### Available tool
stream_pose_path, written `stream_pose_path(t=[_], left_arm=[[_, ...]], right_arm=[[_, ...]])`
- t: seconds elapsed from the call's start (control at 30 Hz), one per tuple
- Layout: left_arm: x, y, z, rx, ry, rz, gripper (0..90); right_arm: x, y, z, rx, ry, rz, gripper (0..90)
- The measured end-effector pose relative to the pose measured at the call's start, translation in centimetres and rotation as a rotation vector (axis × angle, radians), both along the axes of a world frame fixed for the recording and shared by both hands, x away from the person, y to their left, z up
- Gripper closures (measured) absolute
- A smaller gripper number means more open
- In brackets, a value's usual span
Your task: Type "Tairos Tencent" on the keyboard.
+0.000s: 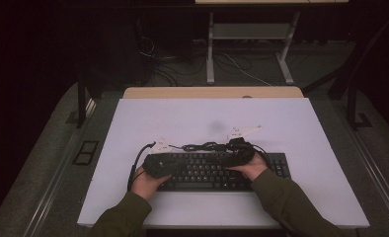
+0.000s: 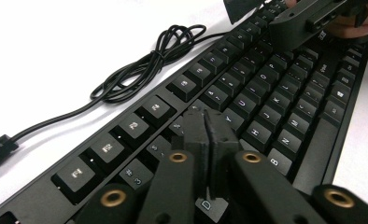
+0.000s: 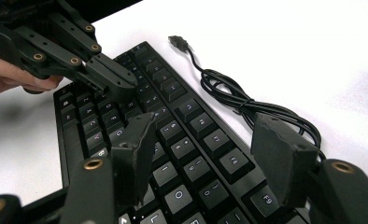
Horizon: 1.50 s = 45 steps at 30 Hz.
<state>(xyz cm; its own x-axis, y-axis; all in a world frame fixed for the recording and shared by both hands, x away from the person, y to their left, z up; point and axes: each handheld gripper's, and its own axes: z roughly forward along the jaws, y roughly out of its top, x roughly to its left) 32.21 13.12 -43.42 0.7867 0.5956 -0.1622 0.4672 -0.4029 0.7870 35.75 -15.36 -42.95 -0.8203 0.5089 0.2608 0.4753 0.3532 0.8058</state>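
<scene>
A black keyboard (image 1: 217,174) lies across the near middle of the white tabletop (image 1: 301,133). In the high view my left gripper (image 1: 170,162) is over its left end and my right gripper (image 1: 225,156) over its middle. In the left gripper view my left gripper (image 2: 204,122) has its jaws pressed together with nothing between them, its tips just above the letter keys (image 2: 247,133). In the right gripper view my right gripper (image 3: 205,140) stands open above the number and function rows (image 3: 196,140), nothing between its fingers. The shut left gripper (image 3: 121,83) points at the keys farther off.
The keyboard's black cable (image 1: 202,146) lies coiled on the table just behind it, seen as a loose bundle (image 2: 145,65) and its USB plug (image 3: 177,42) lies free on the white surface. Beyond the table's far edge stand a desk frame (image 1: 252,44) and floor wiring.
</scene>
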Motion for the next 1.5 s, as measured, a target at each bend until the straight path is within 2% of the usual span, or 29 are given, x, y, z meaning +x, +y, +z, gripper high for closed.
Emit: stream_pose_path(t=[0.4,0.63,0.77,1.5], left_arm=[[0.01,-0.24,-0.31,0.026,0.020,-0.003,88.7],[0.02,-0.22,-0.32,0.027,0.021,-0.005,88.7],[0.04,-0.28,-0.46,0.042,0.021,-0.008,88.7],[-0.18,-0.29,-0.09,0.026,0.015,-0.016,88.3]], right_arm=[[0.00,-0.05,0.06,-0.001,-0.004,0.002,39.5],[-0.02,-0.05,0.08,-0.001,-0.006,0.000,39.5],[-0.02,-0.04,0.08,-0.001,-0.008,0.001,39.5],[0.00,-0.12,0.13,0.000,-0.007,-0.001,39.5]])
